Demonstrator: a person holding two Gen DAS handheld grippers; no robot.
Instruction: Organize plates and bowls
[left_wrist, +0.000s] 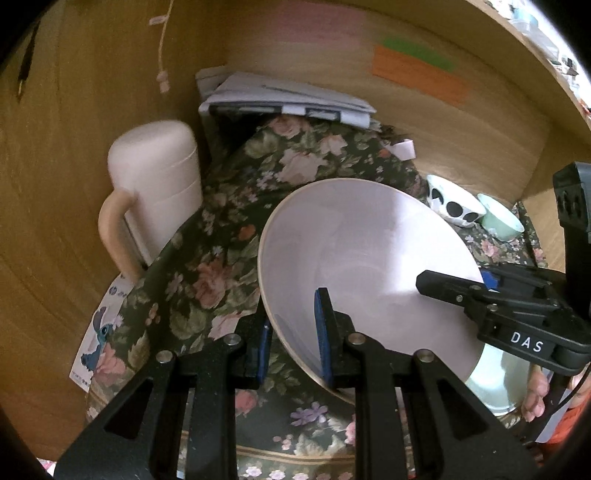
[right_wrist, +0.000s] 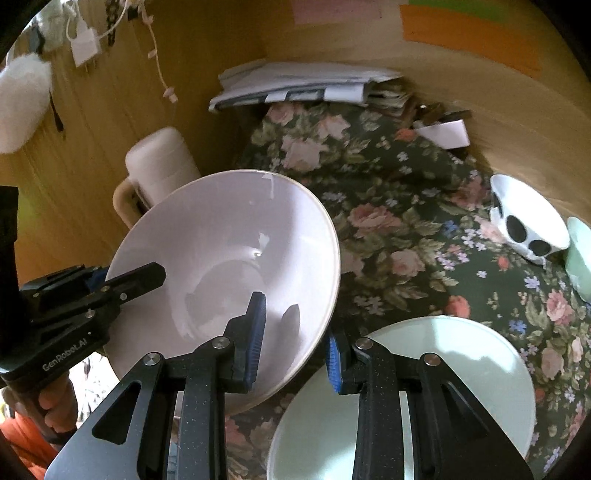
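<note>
A large white bowl (left_wrist: 362, 258) (right_wrist: 229, 258) is held tilted over the floral cloth (left_wrist: 207, 240) by both grippers. My left gripper (left_wrist: 295, 343) (right_wrist: 129, 277) is shut on the bowl's left rim, one blue pad inside and one outside the wall. My right gripper (right_wrist: 295, 350) (left_wrist: 454, 284) is shut on the opposite rim in the same way. A pale green plate (right_wrist: 443, 369) (left_wrist: 491, 384) lies on the cloth below the bowl's right side. Farther right stand a small white bowl with black spots (right_wrist: 528, 225) (left_wrist: 454, 206) and a small green bowl (right_wrist: 580, 254) (left_wrist: 502, 218).
A cream jug with a handle (left_wrist: 159, 184) (right_wrist: 159, 162) stands at the left against the wooden wall. A stack of papers (left_wrist: 280, 96) (right_wrist: 306, 81) lies at the back. Wooden panels (left_wrist: 461, 140) close in the back and right. A hand (right_wrist: 51, 406) grips the left tool.
</note>
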